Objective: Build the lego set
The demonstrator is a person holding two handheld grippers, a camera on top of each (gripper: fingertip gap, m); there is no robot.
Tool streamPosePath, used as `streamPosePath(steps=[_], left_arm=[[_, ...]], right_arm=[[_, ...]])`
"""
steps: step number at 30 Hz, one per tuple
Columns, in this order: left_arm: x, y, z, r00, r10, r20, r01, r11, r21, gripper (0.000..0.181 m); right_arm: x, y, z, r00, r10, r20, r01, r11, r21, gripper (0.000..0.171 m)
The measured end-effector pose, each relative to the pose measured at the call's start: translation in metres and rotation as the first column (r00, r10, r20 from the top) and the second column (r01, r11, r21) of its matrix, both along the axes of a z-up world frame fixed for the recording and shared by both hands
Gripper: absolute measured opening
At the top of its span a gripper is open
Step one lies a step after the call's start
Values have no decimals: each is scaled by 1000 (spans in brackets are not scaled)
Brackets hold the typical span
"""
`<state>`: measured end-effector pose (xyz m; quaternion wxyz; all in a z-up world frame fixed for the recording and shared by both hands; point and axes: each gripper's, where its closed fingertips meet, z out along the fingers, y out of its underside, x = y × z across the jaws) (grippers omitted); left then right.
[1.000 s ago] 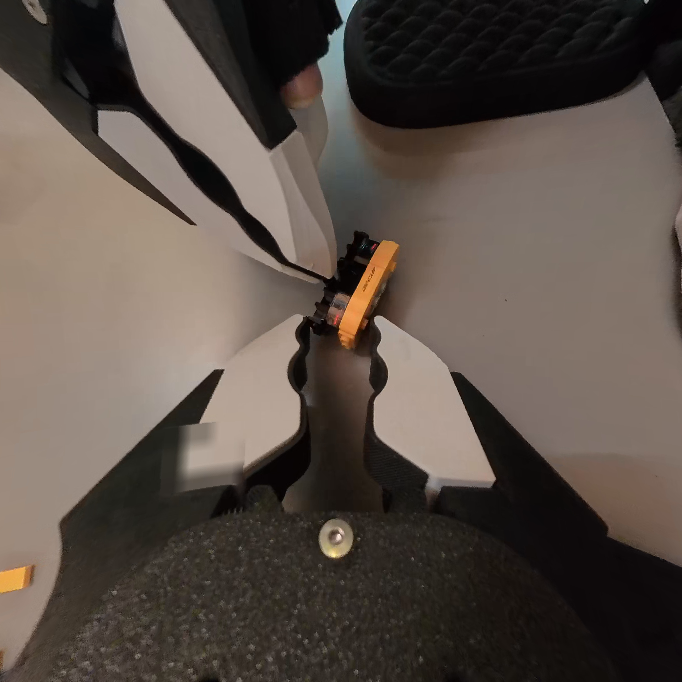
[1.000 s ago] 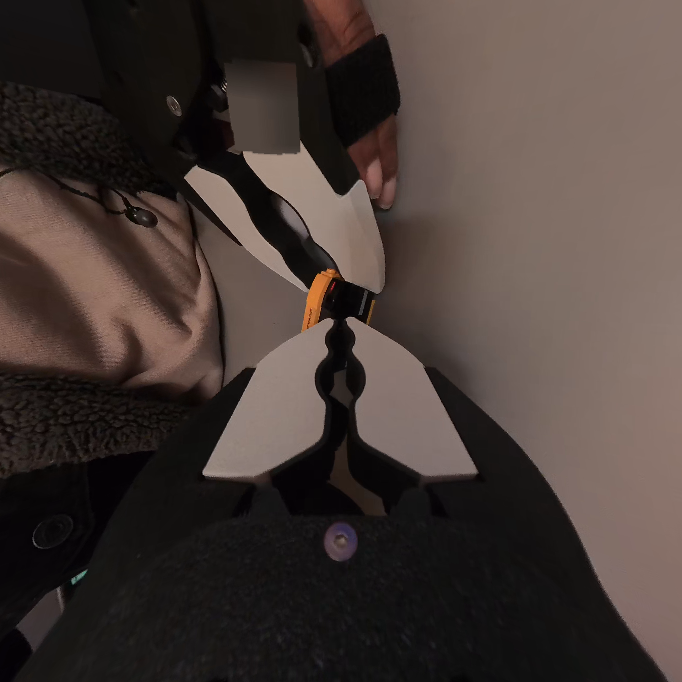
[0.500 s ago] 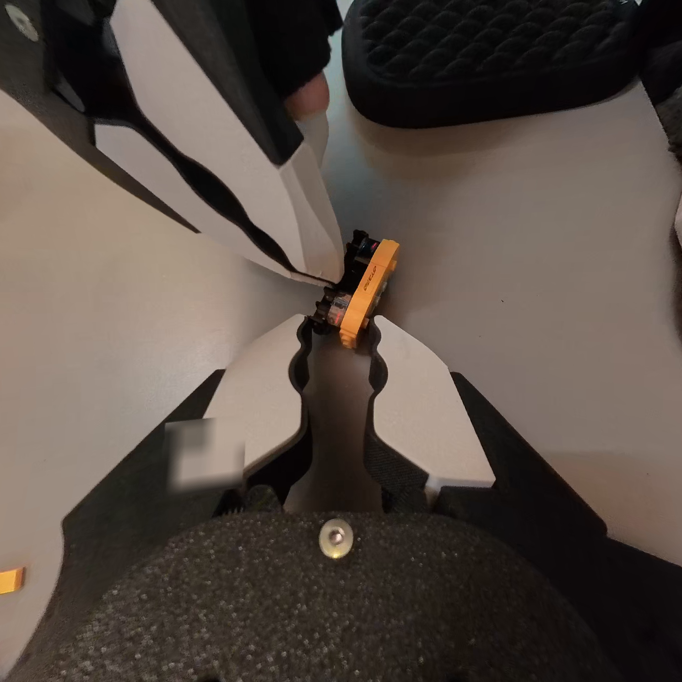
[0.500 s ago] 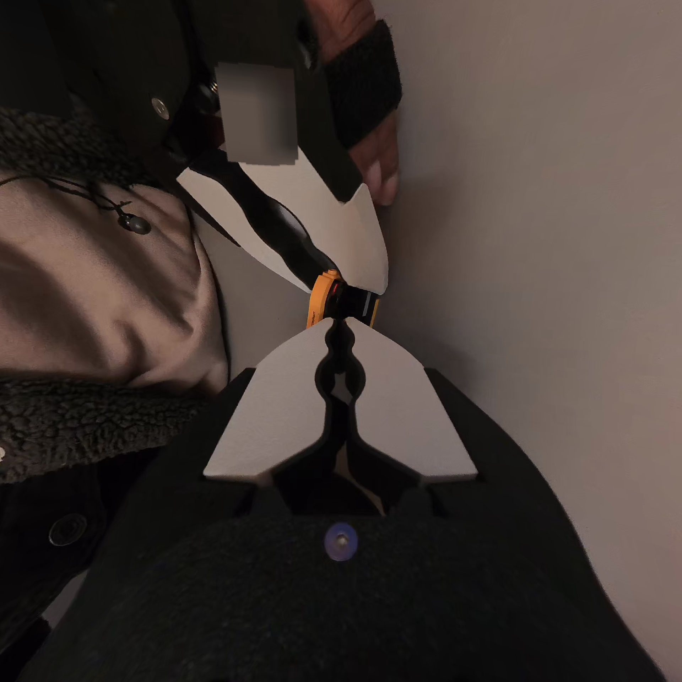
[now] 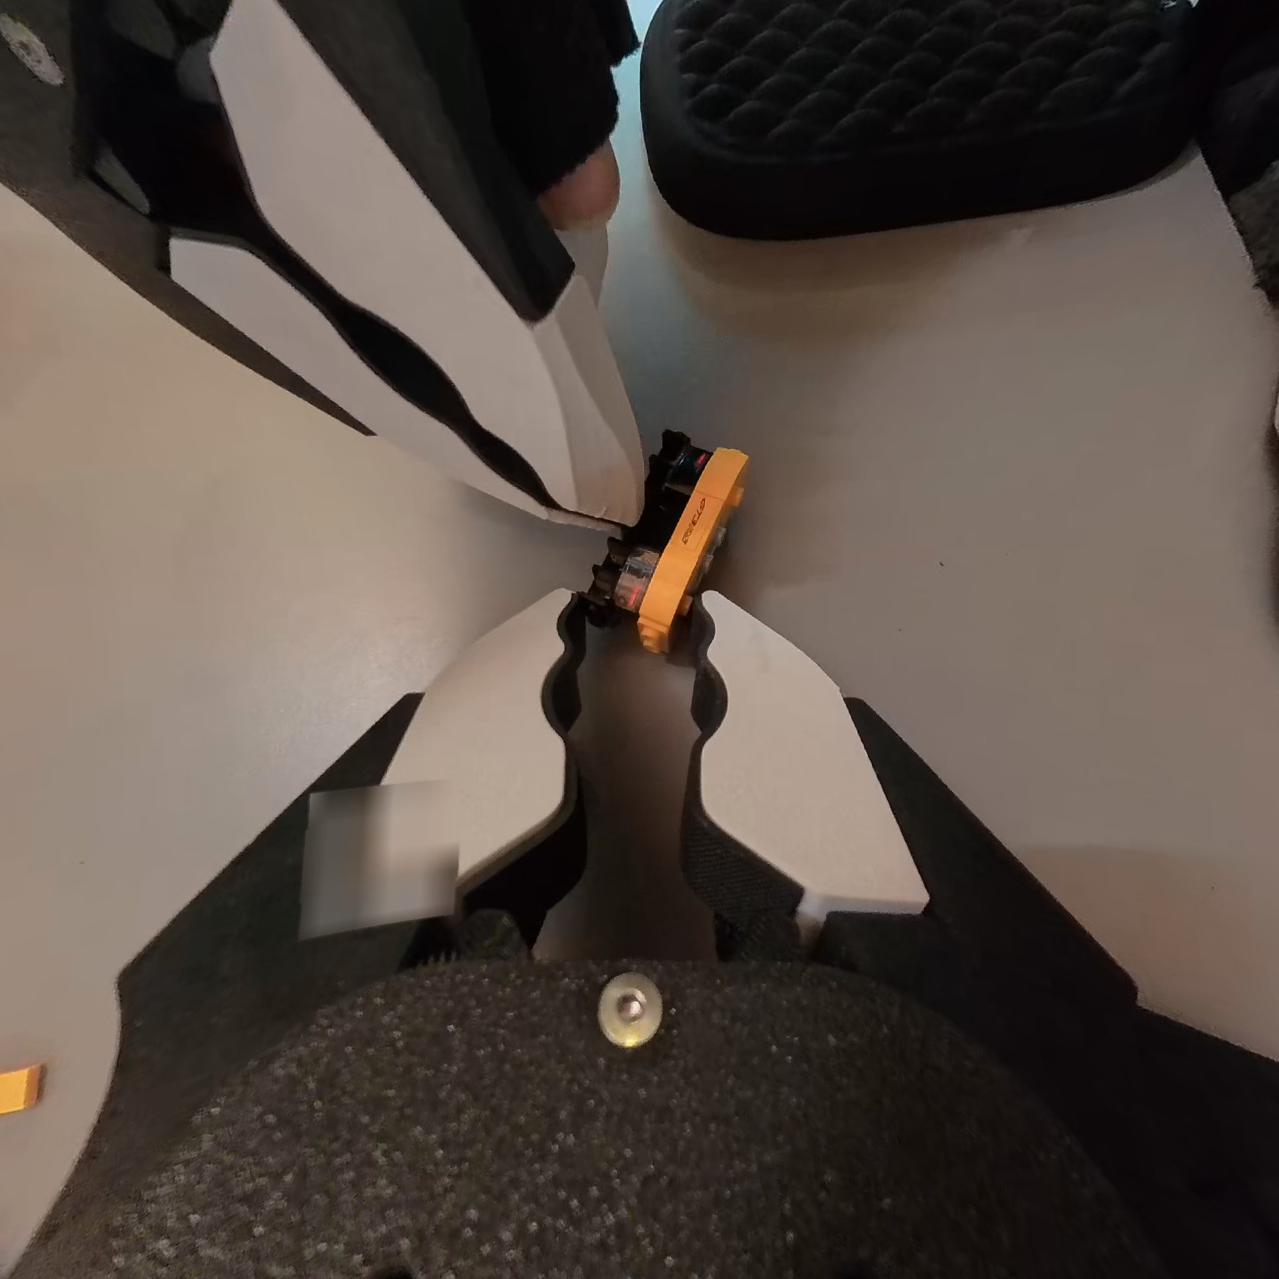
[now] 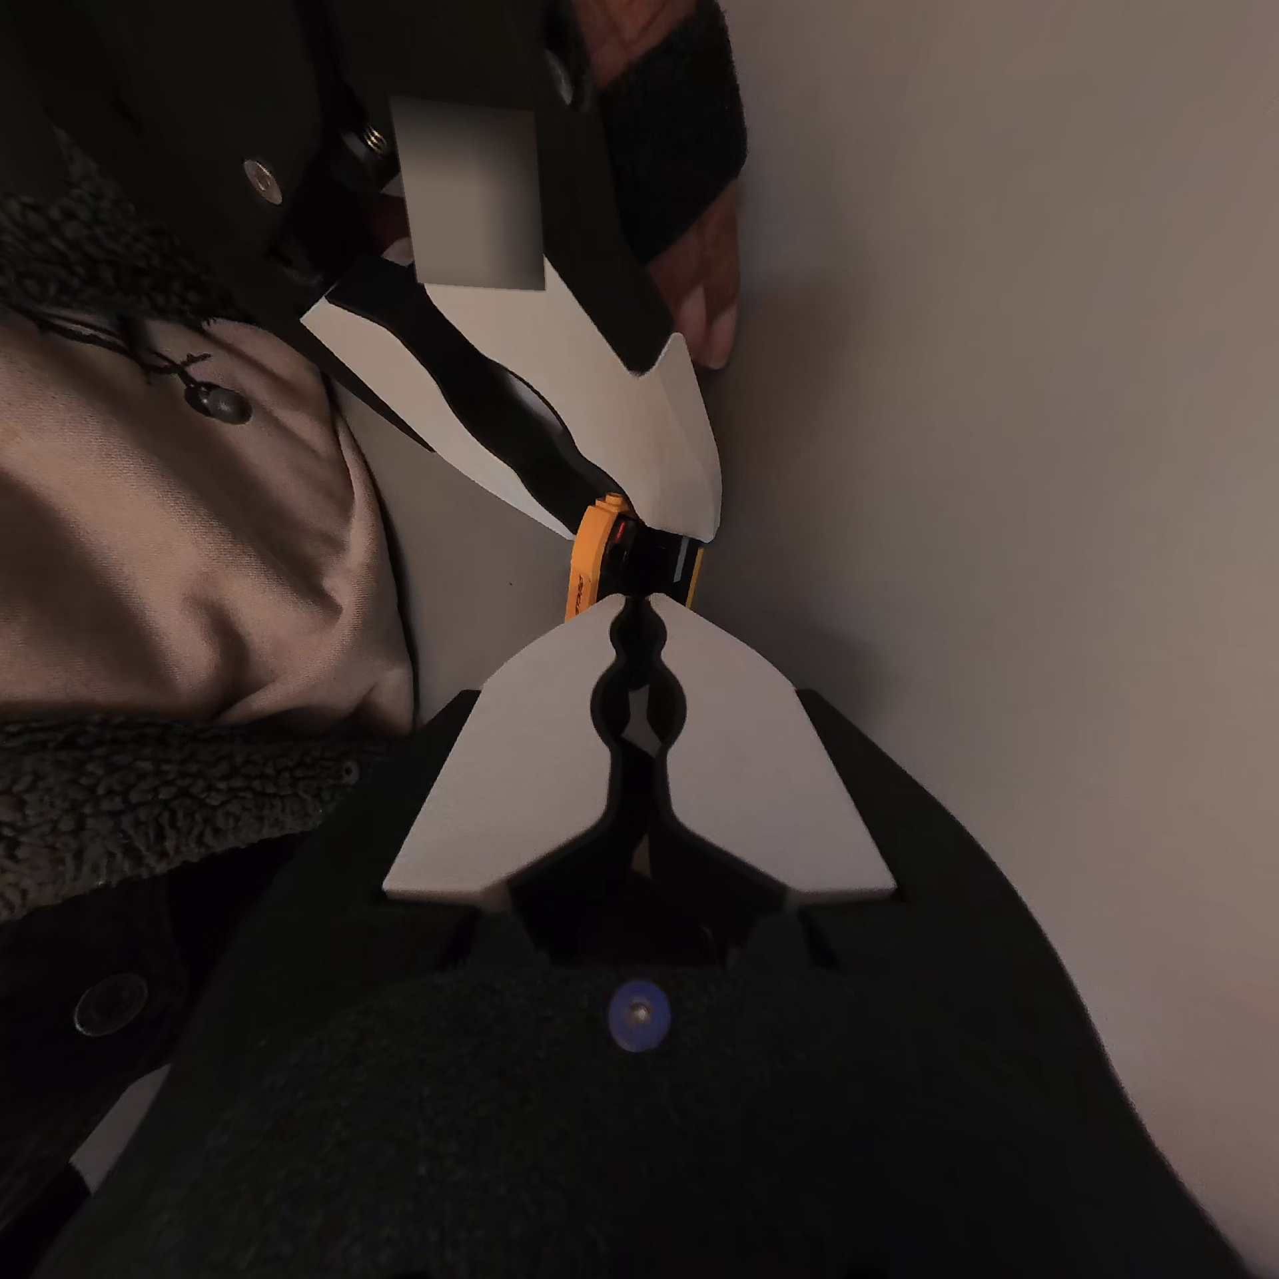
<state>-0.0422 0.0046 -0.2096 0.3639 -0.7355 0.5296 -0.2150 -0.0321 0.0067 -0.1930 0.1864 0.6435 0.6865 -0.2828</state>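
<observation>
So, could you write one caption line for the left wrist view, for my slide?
Left gripper clamps a small orange-and-black lego assembly while the right gripper pinches its black part above a white table.

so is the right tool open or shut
Shut: the right tool has its tips pinched on the black middle of the lego piece.

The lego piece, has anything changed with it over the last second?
Almost nothing. The orange and black lego piece stays on the table, gripped by both the left tongs and the right tongs. The loose orange brick slid slightly toward the left wrist view's edge.
</observation>
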Motion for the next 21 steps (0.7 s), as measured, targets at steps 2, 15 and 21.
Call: streamPosePath(steps=[2, 15, 21], left_arm=[[0, 0, 0, 1000, 0, 0, 0, 1000, 0, 29], [0, 0, 0, 1000, 0, 2, 0, 1000, -1, 28], [0, 0, 1, 1000, 0, 3, 0, 1000, -2, 29]], right_arm=[[0, 0, 0, 1000, -1, 5, 1, 1000, 5, 0], [-10, 12, 29, 960, -102, -260, 105, 994, 0, 7], [3, 6, 19, 912, -86, -401, 133, 987, 91, 8]])
